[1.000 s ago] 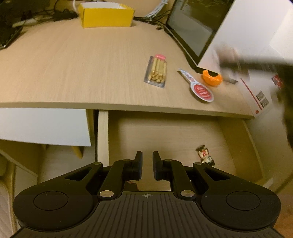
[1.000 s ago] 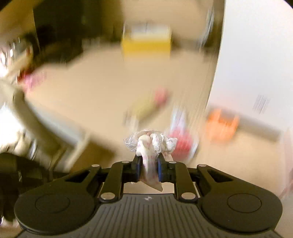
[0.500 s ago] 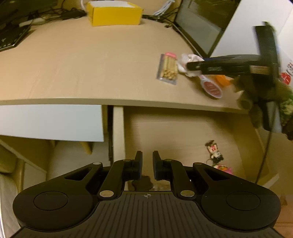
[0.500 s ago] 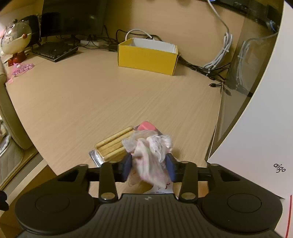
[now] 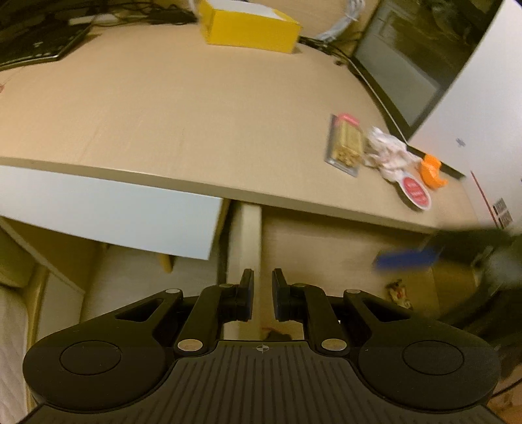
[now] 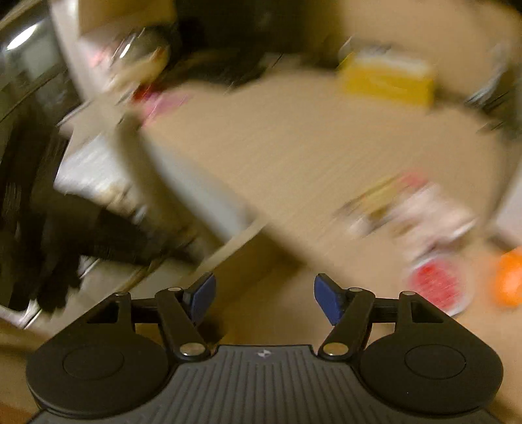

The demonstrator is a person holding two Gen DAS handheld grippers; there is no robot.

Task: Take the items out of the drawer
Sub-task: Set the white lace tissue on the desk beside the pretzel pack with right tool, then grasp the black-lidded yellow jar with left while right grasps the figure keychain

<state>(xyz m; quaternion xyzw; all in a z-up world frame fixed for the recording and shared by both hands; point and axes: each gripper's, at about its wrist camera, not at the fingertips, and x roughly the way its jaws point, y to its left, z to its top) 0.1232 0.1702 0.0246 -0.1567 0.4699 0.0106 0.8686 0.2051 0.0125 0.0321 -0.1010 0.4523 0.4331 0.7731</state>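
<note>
The open wooden drawer [image 5: 326,248] sits under the desk edge, with a small figurine [image 5: 398,292] on its floor at the right. A crumpled white and pink cloth [image 5: 388,153] lies on the desk between a snack pack [image 5: 345,143] and a round red and white item [image 5: 416,192]. My left gripper [image 5: 262,295] hovers over the drawer's left wall, nearly shut with only a narrow slit and nothing in it. My right gripper [image 6: 264,293] is empty and its jaws are opening. It shows blurred above the drawer [image 5: 407,259]. The cloth [image 6: 434,208] is a blur.
An orange piece [image 5: 432,166] lies by a white box [image 5: 473,107] at the desk's right. A yellow box [image 5: 248,26] and cables stand at the back, with a dark monitor [image 5: 398,71] to the right and a keyboard [image 5: 36,42] at the far left.
My right gripper let go of the cloth, which now lies on the desk, and dropped towards the drawer with its jaws spreading. My left gripper shifted a little sideways.
</note>
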